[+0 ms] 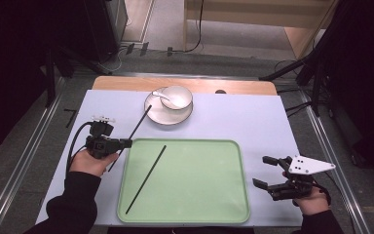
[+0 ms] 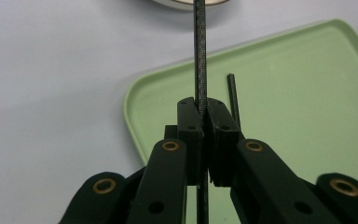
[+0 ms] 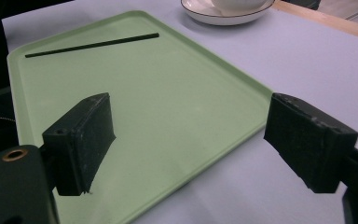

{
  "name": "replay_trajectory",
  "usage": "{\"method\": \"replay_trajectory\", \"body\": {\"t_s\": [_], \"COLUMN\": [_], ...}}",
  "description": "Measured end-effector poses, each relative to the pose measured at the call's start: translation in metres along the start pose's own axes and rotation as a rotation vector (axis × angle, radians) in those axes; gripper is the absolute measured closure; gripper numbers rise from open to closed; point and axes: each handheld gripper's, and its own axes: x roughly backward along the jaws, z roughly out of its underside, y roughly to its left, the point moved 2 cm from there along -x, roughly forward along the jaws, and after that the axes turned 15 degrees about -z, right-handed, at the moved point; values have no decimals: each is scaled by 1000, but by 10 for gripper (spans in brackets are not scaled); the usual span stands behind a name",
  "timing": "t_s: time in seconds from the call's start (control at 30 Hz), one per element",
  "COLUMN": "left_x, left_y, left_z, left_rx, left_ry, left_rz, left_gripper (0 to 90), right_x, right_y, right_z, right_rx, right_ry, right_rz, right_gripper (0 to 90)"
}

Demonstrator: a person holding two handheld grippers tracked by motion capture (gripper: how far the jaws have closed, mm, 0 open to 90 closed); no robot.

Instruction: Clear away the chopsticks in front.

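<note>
Left hand-held gripper [image 1: 125, 143], at the frame's left, is clamped on my black chopstick [image 1: 140, 122], long axis slanting up-right toward the plate [image 1: 161, 118]. Its mate [image 1: 146, 179] lies just right on the green tray [image 1: 224, 204]. Right hand-held gripper [image 1: 266, 172] rests apart, farther off.

A pale lavender table [image 1: 233, 122] is seen, on which a green tray [image 1: 195, 195] and a white saucer [image 1: 161, 116] are laid.
</note>
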Motion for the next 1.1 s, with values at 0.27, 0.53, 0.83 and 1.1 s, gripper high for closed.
{"method": "replay_trajectory", "body": {"t_s": [0.27,0.53,0.83,1.1], "left_x": [2,2,3,-9], "left_y": [-10,-15,-18,-21], "left_z": [24,46,60,71], "left_rx": [8,13,35,48], "left_ry": [24,49,74,126], "left_rz": [17,46,55,48], "left_gripper": [865,864,863,863], "right_x": [0,0,0,-1], "right_y": [0,0,0,0], "right_z": [-1,-1,-1,-1], "right_rx": [0,2,2,2], "right_ry": [-2,-4,-4,-1], "right_rz": [-1,-2,-2,-3], "right_gripper": [164,164,164,164]}}
